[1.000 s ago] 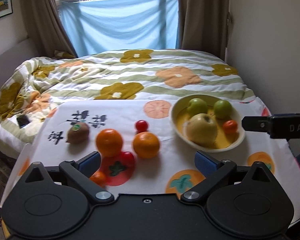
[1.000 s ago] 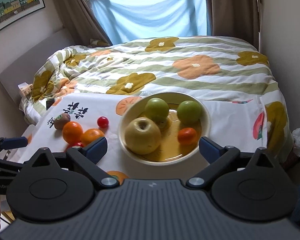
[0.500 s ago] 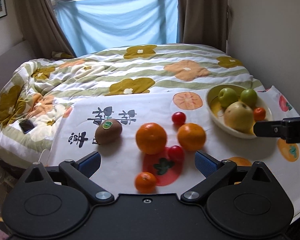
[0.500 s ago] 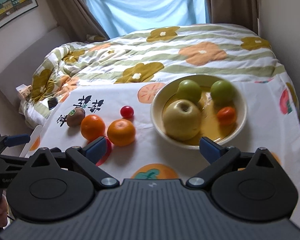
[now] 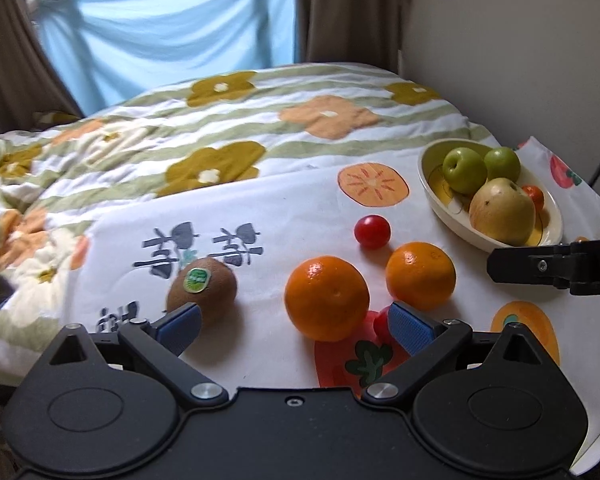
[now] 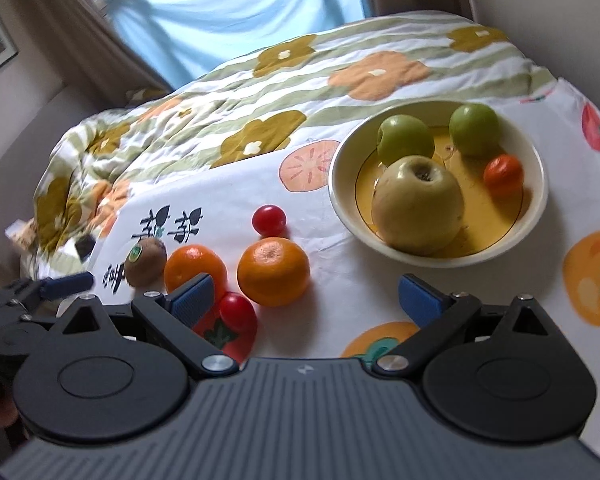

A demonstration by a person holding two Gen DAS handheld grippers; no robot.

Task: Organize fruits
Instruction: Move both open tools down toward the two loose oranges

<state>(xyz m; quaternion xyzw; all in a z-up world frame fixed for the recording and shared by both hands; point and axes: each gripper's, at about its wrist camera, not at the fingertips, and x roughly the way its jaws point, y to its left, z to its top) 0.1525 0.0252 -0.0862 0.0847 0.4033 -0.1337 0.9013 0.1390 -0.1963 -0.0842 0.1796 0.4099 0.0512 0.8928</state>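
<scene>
On the fruit-print cloth lie a kiwi (image 5: 202,290) with a green sticker, two oranges (image 5: 326,298) (image 5: 420,274) and a cherry tomato (image 5: 372,232). A second red tomato (image 6: 238,312) sits just in front of the oranges. My left gripper (image 5: 296,326) is open, low over the cloth, with the larger orange between its fingers' lines and the kiwi by its left fingertip. The cream bowl (image 6: 340,200) holds a yellow apple (image 6: 418,204), two green apples (image 6: 406,140) (image 6: 474,124) and a small orange fruit (image 6: 503,170). My right gripper (image 6: 306,300) is open and empty, between the oranges and the bowl.
A flowered, striped quilt (image 5: 260,120) covers the bed behind the cloth. A blue sheet (image 5: 172,44) hangs at the window, and a wall stands close on the right. One finger of the right gripper (image 5: 556,266) reaches in just in front of the bowl.
Both grippers have moved left and lower toward the loose fruit, so the bowl has slid right in both views. The small orange fruit near the left gripper is now hidden beneath it.
</scene>
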